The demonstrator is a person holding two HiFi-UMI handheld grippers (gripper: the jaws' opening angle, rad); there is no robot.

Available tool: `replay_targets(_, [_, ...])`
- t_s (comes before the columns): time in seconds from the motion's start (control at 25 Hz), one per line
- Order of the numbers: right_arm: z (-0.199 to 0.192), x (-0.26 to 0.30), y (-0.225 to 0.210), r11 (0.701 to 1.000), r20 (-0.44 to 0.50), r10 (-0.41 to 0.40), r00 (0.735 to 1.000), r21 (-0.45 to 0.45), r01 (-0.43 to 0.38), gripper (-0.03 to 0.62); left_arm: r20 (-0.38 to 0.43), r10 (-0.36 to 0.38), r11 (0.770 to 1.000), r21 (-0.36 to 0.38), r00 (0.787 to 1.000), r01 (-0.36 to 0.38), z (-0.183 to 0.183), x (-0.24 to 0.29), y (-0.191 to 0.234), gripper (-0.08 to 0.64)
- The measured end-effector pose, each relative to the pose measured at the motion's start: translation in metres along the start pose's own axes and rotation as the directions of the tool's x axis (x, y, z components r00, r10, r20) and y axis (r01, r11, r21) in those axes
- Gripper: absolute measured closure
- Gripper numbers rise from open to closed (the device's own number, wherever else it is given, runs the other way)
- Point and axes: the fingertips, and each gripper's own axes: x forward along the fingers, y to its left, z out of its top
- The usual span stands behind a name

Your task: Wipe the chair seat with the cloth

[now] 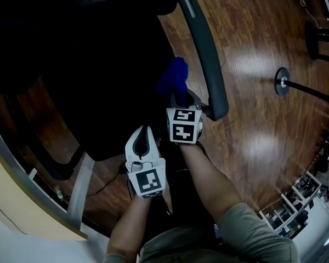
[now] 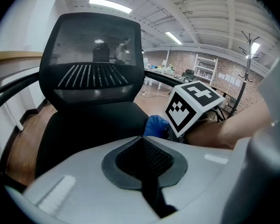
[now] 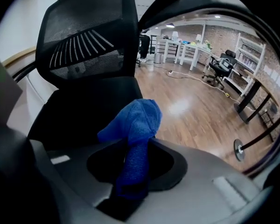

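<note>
Over the chair seat edge, right gripper clamps cloth.

Open office, mesh desk chair, wood floor, far desks, shelving, ceiling strip lights

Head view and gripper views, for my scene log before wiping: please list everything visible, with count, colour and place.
chair: one, black, mesh back, upper left
armrest: one clearly seen, dark grey, right of the seat
cloth: one, blue, by the seat's right edge
floor: brown wood, right side
stand base: one, dark disc on the floor, far right
shelving: white, lower right corner
left gripper: white, jaws together, empty
right gripper: jaws clamped on the cloth
forearms: two, bottom centre
</note>
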Motion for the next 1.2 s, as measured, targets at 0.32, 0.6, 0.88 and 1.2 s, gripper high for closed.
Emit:
replay_targets(0.32, [0.026, -0.032, 0.02, 0.996, 0.074, 0.002, 0.997, -0.085, 0.005, 0.489, 0.017, 0.088, 0.995, -0.051, 0.996, -0.087, 0.008, -0.033, 0.039, 0.555])
replay_targets(0.6, [0.035, -0.078, 0.146, 0.938, 0.108, 0.239, 0.965, -0.283, -0.2, 0.488, 0.025, 0.278, 0.951, -0.149, 0.96, -0.272, 0.005, -0.105, 0.126, 0.555])
replay_targets(0.88, [-0.002, -0.104, 0.313, 0.721, 0.005, 0.531, 0.848, -0.529, -0.448, 0.489, 0.017, 0.39, 0.898, -0.228, 0.921, -0.376, -0.038, -0.167, 0.181, 0.555])
replay_targets(1.2, [-0.044, -0.093, 0.398, 0.574, -0.111, 0.563, 0.819, -0.661, -0.484, 0.489, -0.015, 0.427, 0.866, -0.281, 0.904, -0.414, -0.083, -0.206, 0.214, 0.555])
